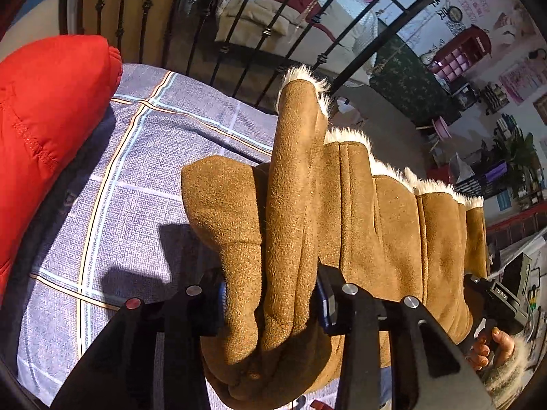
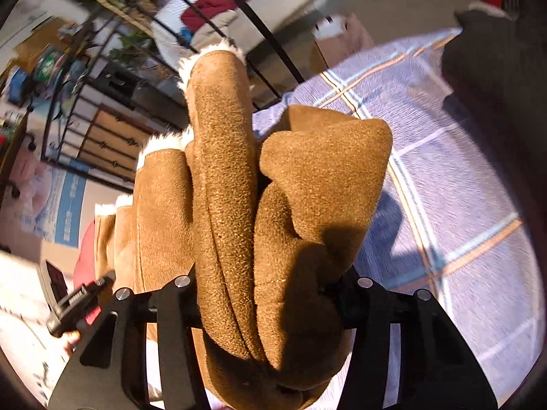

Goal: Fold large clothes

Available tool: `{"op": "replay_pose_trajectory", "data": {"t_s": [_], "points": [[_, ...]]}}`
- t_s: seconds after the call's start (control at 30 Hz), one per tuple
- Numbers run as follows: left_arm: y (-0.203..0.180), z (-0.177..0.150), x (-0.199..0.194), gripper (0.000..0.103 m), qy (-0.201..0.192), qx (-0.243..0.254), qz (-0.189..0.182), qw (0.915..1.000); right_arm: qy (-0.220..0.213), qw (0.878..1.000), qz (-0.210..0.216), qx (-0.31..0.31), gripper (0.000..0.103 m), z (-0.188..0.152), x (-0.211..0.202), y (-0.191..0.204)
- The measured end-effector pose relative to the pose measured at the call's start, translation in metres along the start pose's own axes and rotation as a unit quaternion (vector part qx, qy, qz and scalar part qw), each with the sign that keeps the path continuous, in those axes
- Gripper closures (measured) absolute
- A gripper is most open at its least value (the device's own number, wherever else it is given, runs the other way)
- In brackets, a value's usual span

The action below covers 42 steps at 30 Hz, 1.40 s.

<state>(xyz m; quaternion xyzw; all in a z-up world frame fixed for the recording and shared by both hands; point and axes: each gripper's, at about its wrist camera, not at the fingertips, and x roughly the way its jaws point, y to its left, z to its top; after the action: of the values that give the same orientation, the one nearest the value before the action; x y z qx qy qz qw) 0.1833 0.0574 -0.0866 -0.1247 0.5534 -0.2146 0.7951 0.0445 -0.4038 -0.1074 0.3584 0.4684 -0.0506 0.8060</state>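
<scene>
A brown suede coat with white fur trim hangs lifted above the bed, bunched in thick folds. My left gripper is shut on one bunched end of it, with the folds squeezed between both fingers. In the right wrist view my right gripper is shut on the other bunched end of the coat. The coat stretches between the two grippers, its fur edge along the top. A person's hand holds the right gripper's handle at the far right of the left wrist view.
A blue plaid bedsheet lies below. A red puffer jacket rests on its left side. A dark garment lies on the sheet at upper right. A black metal bed rail stands behind, with a cluttered room beyond it.
</scene>
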Motion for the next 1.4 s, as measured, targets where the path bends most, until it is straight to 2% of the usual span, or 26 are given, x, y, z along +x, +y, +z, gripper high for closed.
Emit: {"op": "replay_pose_trajectory", "data": {"t_s": [0.13,0.23,0.37,0.5,0.57,0.7,0.77,0.8,0.9,0.97,1.03,1.1,1.17,1.23,1.27,1.33,1.37,1.4], "points": [[-0.007,-0.031,-0.014,0.065,0.027,0.021,-0.014,0.9993,-0.008,1.0,-0.025,0.001,0.052,-0.045,-0.047,0.006],[-0.022,-0.048,-0.013,0.066,0.044,0.048,-0.002,0.9979,-0.021,0.996,-0.062,-0.054,0.053,-0.079,-0.075,0.02],[-0.055,-0.053,-0.022,0.066,0.027,0.081,0.011,0.9963,-0.029,0.993,-0.073,-0.088,0.054,-0.095,-0.093,0.021],[-0.108,-0.031,-0.043,0.066,-0.027,0.123,0.003,0.992,-0.063,0.989,-0.06,-0.123,0.054,-0.078,-0.114,0.019],[-0.144,-0.016,-0.051,0.066,-0.056,0.144,-0.007,0.9879,-0.088,0.987,-0.046,-0.128,0.054,-0.064,-0.137,0.011],[-0.234,0.017,-0.049,0.066,-0.097,0.203,-0.06,0.9725,-0.16,0.978,-0.043,-0.127,0.054,-0.027,-0.204,-0.017],[-0.29,0.032,-0.036,0.066,-0.103,0.231,-0.101,0.9623,-0.209,0.971,-0.058,-0.103,0.054,-0.012,-0.248,-0.042],[-0.319,0.037,-0.027,0.066,-0.104,0.249,-0.123,0.9552,-0.229,0.967,-0.066,-0.091,0.054,-0.01,-0.266,-0.054],[-0.403,0.044,0.014,0.066,-0.088,0.306,-0.19,0.9286,-0.304,0.945,-0.114,-0.046,0.054,-0.017,-0.325,-0.095],[-0.451,0.049,0.058,0.065,-0.046,0.316,-0.242,0.9163,-0.348,0.926,-0.146,0.001,0.053,-0.033,-0.354,-0.128],[-0.497,0.047,0.113,0.063,0.011,0.327,-0.266,0.9069,-0.374,0.909,-0.172,0.064,0.051,-0.052,-0.37,-0.162],[-0.543,0.031,0.177,0.062,0.073,0.357,-0.258,0.8949,-0.378,0.893,-0.189,0.153,0.051,-0.075,-0.372,-0.204],[-0.579,0.0,0.238,0.061,0.121,0.412,-0.208,0.8788,-0.36,0.882,-0.208,0.223,0.05,-0.098,-0.355,-0.241],[-0.597,-0.025,0.283,0.056,0.137,0.45,-0.154,0.8687,-0.326,0.873,-0.196,0.304,0.049,-0.12,-0.327,-0.288],[-0.601,-0.029,0.296,0.055,0.137,0.457,-0.152,0.8658,-0.318,0.865,-0.184,0.343,0.049,-0.132,-0.316,-0.31],[-0.603,-0.022,0.311,0.051,0.149,0.439,-0.167,0.87,-0.329,0.837,-0.122,0.42,0.047,-0.161,-0.299,-0.354],[-0.605,-0.019,0.315,0.05,0.153,0.439,-0.17,0.8691,-0.333,0.836,-0.113,0.422,0.046,-0.164,-0.297,-0.361],[-0.607,-0.019,0.319,0.049,0.153,0.448,-0.168,0.8644,-0.337,0.839,-0.116,0.411,0.045,-0.163,-0.298,-0.363]]}}
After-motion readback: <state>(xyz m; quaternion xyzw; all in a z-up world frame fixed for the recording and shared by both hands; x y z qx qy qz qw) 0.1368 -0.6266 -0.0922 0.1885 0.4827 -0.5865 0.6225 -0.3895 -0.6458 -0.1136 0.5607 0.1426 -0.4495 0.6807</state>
